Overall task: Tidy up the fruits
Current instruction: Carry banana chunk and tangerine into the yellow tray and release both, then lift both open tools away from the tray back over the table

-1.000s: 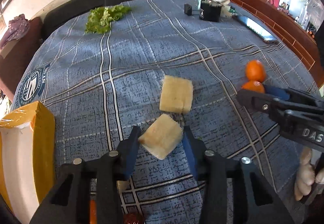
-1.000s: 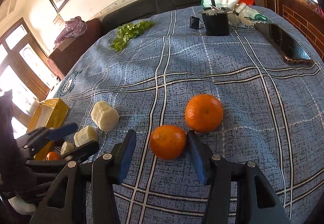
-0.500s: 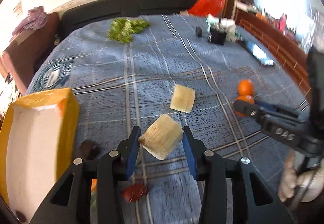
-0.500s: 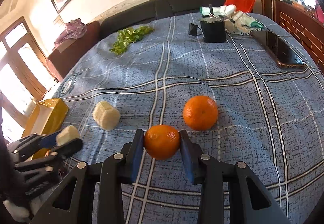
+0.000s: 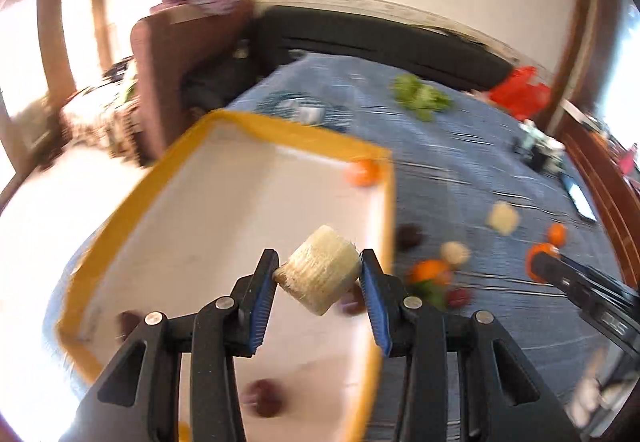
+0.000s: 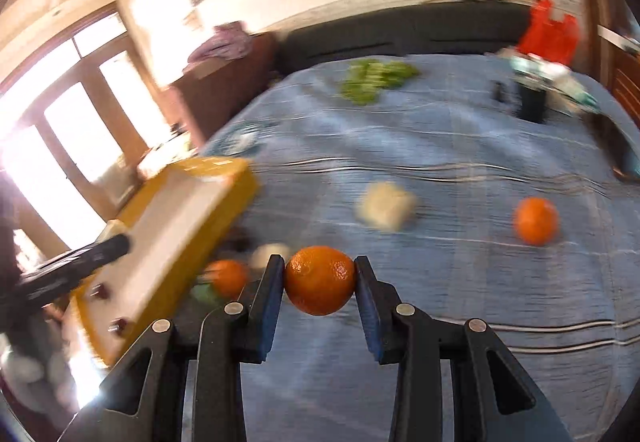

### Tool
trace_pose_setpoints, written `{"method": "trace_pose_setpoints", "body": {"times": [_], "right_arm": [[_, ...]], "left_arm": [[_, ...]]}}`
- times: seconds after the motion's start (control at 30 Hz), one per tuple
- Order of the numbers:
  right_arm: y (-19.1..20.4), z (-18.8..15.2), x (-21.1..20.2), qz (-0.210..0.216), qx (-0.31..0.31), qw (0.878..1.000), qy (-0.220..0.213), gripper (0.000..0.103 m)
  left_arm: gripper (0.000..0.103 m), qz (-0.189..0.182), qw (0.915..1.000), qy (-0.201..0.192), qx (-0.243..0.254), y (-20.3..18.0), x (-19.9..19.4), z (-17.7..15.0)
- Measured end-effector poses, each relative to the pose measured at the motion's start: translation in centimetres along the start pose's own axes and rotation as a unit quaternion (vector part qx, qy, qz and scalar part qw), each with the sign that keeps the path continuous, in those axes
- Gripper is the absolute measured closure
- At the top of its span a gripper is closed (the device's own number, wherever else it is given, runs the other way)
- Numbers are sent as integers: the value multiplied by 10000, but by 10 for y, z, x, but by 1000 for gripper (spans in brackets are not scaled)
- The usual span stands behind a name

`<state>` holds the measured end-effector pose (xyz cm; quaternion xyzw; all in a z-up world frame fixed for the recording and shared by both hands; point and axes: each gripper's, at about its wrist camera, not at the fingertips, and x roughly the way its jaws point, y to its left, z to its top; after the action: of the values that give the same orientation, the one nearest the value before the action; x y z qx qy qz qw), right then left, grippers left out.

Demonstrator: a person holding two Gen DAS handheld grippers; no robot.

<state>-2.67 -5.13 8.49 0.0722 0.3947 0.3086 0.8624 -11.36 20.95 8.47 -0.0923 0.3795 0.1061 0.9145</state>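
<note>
My left gripper (image 5: pixel 318 276) is shut on a pale, ridged chunk of fruit (image 5: pixel 320 274), held above the white inside of a yellow-rimmed box (image 5: pixel 384 182). My right gripper (image 6: pixel 319 282) is shut on an orange (image 6: pixel 320 280), lifted off the blue cloth. In the left wrist view that right gripper (image 5: pixel 538 268) shows at the right edge with the orange in it. A second orange (image 6: pixel 536 220) and another pale chunk (image 6: pixel 386 206) lie on the cloth. The box (image 6: pixel 236 178) stands at the left, with the left gripper's dark tip over it.
Small dark red fruits (image 5: pixel 264 398) lie inside the box and one (image 5: pixel 408 236) beside it. An orange (image 5: pixel 430 270), a pale piece (image 5: pixel 454 253) and something green sit close to the box. Leafy greens (image 6: pixel 374 78), a black cup (image 6: pixel 532 104) and a red bag (image 6: pixel 548 30) are at the far side.
The left gripper swung left with the pale chunk until it hung over the box. The right gripper closed on the near orange and lifted it, moving left towards the box.
</note>
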Motion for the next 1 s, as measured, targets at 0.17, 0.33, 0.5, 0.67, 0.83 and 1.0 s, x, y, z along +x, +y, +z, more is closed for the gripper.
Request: {"method": "trace_pose_setpoints", "body": {"times": [0.17,0.33,0.5,0.67,0.83,1.0], "right_arm": [[78,-5,20,506,-627,9962,329,64],[142,-17,50,655,-1227,9881,655,63],[175,-28,91,574,-1508,9812,1064,63],[186,-36,117,423,-1713,9765,1241,62],[189,-34,113,469,-1701,9775,1154,61],[173,-25,88,469,-1427,9841,947,55]], "left_arm": [[62,317,9987,87,-388,40,7,-14],[62,235,9974,95,-668,69,17,-12],[62,110,9961,216,-847,86,31,-11],[61,61,9946,186,-1018,101,31,-11],[50,61,9938,-47,-1110,106,10,-9],[29,101,9935,-444,-1046,92,-26,-2]]}}
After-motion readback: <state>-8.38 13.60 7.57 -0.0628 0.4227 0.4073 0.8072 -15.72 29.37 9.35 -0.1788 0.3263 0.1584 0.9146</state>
